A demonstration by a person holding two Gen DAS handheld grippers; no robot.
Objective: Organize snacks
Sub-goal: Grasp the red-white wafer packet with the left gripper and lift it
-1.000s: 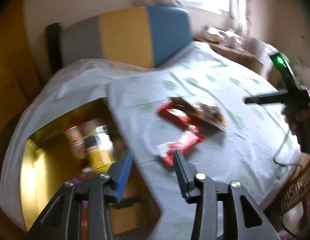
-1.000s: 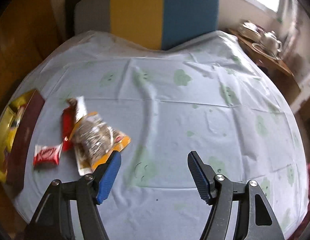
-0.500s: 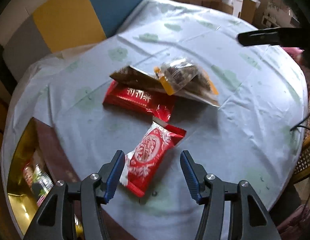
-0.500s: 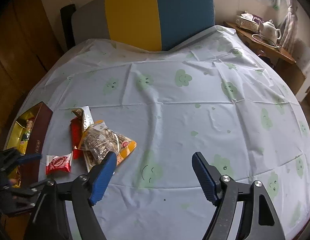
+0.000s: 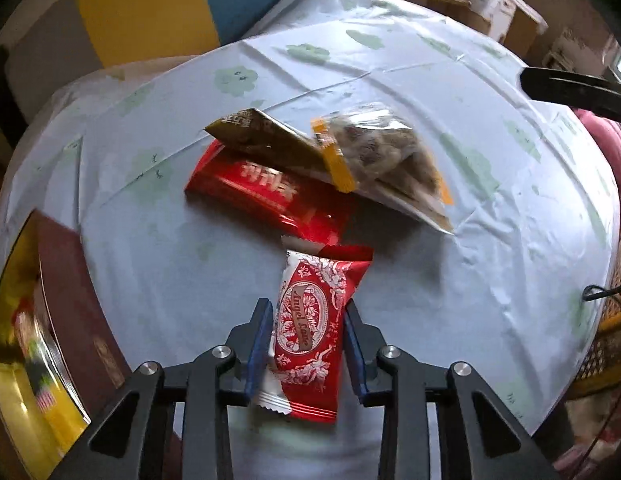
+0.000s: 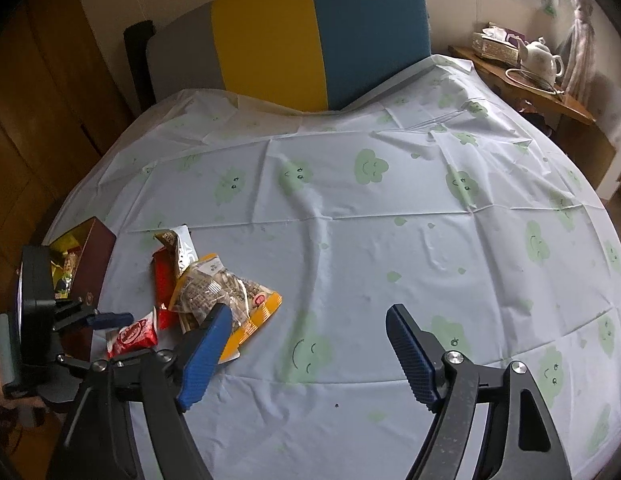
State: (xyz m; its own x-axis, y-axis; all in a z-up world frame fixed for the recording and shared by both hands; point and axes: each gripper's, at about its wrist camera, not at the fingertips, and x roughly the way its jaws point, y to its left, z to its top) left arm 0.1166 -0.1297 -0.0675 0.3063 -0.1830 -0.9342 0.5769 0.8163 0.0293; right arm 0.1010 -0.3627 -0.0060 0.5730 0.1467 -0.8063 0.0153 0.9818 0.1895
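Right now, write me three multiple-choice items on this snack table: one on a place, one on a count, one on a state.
1. Where does the open box stand?
A. at the table's left edge
B. by the teapot
C. on the chair

2. How many snack packets lie outside the box?
A. two
B. four
C. six

3. How do the right tongs stand?
A. shut on a packet
B. open, holding nothing
C. hidden

Answers:
1 A: it sits left of the packets.
2 B: small red packet, long red packet, brown packet, clear nut bag.
3 B: their jaws are spread above the cloth, while the left tongs flank the small red packet.
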